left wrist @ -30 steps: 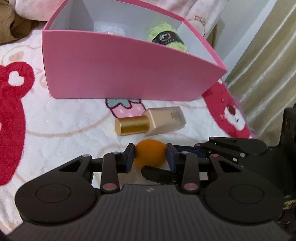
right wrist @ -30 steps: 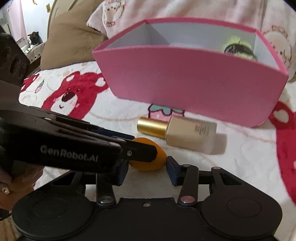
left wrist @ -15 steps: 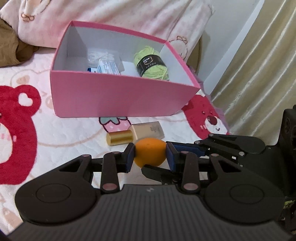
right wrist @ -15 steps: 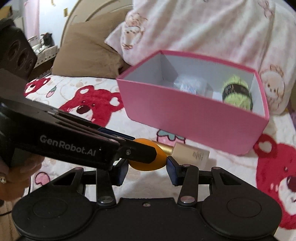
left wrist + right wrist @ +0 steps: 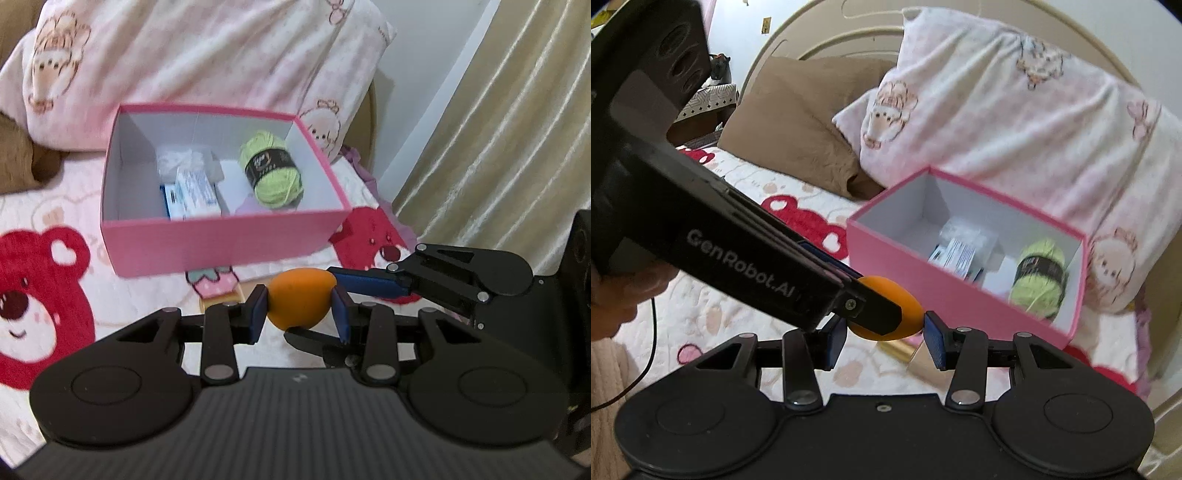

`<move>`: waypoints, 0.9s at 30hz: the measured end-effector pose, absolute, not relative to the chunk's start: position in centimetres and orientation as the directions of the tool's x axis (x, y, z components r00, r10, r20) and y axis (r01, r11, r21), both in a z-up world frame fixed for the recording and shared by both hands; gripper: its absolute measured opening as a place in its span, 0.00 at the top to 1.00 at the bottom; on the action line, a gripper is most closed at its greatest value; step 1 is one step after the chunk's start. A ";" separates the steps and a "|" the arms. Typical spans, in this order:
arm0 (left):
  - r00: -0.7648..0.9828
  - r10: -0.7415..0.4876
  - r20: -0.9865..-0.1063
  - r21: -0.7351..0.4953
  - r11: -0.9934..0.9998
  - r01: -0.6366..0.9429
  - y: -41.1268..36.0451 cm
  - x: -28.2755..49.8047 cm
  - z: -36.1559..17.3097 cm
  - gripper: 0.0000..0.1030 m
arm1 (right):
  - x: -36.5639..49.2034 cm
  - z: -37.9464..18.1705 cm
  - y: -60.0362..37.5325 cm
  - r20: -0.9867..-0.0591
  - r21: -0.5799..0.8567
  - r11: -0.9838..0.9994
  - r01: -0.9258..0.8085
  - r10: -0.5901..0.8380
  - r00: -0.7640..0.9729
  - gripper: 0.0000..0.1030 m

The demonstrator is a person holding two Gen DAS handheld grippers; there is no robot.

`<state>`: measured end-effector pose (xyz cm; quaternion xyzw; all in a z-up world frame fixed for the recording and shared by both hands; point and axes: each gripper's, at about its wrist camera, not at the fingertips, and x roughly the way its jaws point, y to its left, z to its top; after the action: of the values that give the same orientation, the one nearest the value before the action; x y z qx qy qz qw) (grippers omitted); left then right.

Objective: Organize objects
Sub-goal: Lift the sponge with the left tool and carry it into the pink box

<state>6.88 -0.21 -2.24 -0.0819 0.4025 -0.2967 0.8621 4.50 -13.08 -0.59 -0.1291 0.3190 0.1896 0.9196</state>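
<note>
Now the orange sponge (image 5: pixel 301 302), pinched by the left gripper (image 5: pixel 300 309), has been lifted off the blanket (image 5: pixel 122 295). It is flanked by the right gripper (image 5: pixel 884 339), whose grip cannot be told. Dropping into the pink box (image 5: pixel 225 240) seems next.

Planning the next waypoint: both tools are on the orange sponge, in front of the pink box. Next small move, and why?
Probably carry the sponge forward over the box's near wall, toward the bare floor at its left. The left tool and right tool both pinch the sponge above the bedspread, short of the box; yarn and packets fill the rest.
</note>
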 end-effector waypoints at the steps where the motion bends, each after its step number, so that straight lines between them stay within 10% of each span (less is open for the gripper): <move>1: 0.500 -0.575 -0.648 -0.382 0.813 0.440 -0.2 7.3 -1.6 0.66 | 4.8 -0.1 -13.1 -0.630 -0.123 0.892 -0.434 0.268 0.729 0.50; 11: 0.544 -0.544 -0.638 -0.372 0.837 0.401 -0.5 12.7 1.3 0.66 | 10.8 2.0 -15.8 -0.580 -0.027 0.900 -0.435 0.341 0.740 0.49; 27: 0.512 -0.542 -0.666 -0.467 0.839 0.280 -4.1 24.3 -6.9 0.65 | 23.9 -3.8 -20.1 -0.746 0.014 0.927 -0.376 0.260 0.613 0.49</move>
<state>24.26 -4.14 -6.90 -0.1515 0.4315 -0.2400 0.8563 23.90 -20.07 -3.82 -0.0720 0.4024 0.1775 0.8952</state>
